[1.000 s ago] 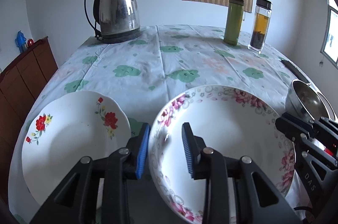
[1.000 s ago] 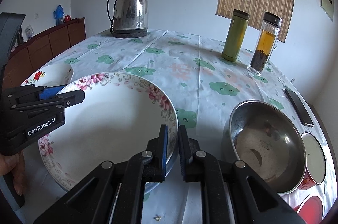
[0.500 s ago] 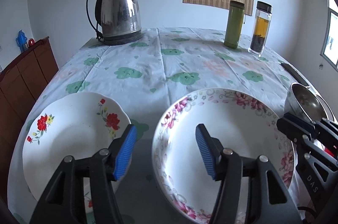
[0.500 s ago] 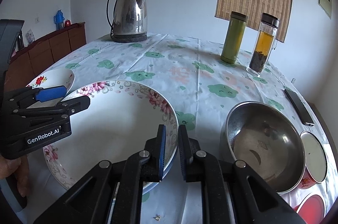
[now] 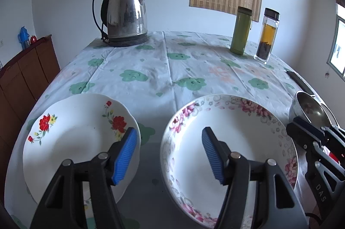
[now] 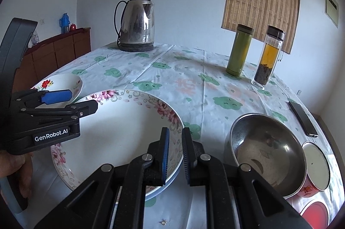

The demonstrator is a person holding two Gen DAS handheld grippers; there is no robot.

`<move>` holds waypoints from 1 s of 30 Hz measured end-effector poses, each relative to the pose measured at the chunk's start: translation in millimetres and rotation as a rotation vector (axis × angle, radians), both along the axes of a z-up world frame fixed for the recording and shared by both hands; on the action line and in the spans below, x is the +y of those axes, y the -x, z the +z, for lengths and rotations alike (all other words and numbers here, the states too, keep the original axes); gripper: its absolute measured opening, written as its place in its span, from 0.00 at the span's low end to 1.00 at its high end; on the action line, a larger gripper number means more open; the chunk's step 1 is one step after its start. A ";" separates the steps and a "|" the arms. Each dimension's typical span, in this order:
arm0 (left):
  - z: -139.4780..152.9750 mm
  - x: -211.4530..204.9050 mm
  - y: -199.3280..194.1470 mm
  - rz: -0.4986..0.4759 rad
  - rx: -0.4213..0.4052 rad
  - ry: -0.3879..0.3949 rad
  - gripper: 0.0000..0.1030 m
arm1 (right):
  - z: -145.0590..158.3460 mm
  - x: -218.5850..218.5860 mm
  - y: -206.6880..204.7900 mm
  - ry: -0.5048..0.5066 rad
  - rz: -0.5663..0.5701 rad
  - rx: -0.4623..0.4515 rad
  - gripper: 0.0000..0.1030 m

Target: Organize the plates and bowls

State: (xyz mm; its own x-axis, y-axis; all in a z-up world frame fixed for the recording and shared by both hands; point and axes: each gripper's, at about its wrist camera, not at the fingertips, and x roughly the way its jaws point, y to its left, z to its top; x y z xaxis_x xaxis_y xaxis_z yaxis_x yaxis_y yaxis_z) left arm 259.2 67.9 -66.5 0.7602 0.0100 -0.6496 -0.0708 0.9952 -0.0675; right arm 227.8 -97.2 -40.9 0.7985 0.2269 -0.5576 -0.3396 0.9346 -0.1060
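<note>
Two china plates show in both views: a white plate with red flowers (image 5: pixel 71 138) at lower left and a wide pink-flowered plate (image 5: pixel 243 131) at lower centre. The left gripper (image 5: pixel 170 153) has its fingers spread wide, empty, between them. The right gripper (image 6: pixel 174 155) has its fingers slightly parted astride the pink plate's rim. Only the right view fully shows one steel bowl (image 6: pixel 267 151) and a round-lidded tin (image 6: pixel 315 166) on the table (image 6: pixel 194 82).
</note>
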 end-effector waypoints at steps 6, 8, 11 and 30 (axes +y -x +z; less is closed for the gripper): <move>1.0 5.6 2.5 0.008 -0.016 0.028 0.62 | 2.1 -4.1 1.2 -0.026 -0.001 -0.009 0.13; 1.1 8.9 3.1 0.013 -0.019 0.044 0.62 | 2.9 -6.1 1.7 -0.038 -0.004 -0.016 0.13; 0.5 14.4 4.0 0.023 -0.022 0.070 0.62 | 5.1 -8.4 5.2 -0.052 -0.007 -0.037 0.13; 4.4 27.7 17.3 0.065 -0.067 0.100 0.64 | 17.8 -11.6 32.8 -0.069 -0.009 -0.213 0.58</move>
State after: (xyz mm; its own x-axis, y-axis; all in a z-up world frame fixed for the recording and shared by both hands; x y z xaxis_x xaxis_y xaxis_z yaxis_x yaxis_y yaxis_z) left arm 241.9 95.6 -62.1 0.8019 -0.0018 -0.5975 -0.1264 0.9768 -0.1726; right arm 195.0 -108.9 -23.1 0.8988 0.2507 -0.3597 -0.3077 0.9451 -0.1103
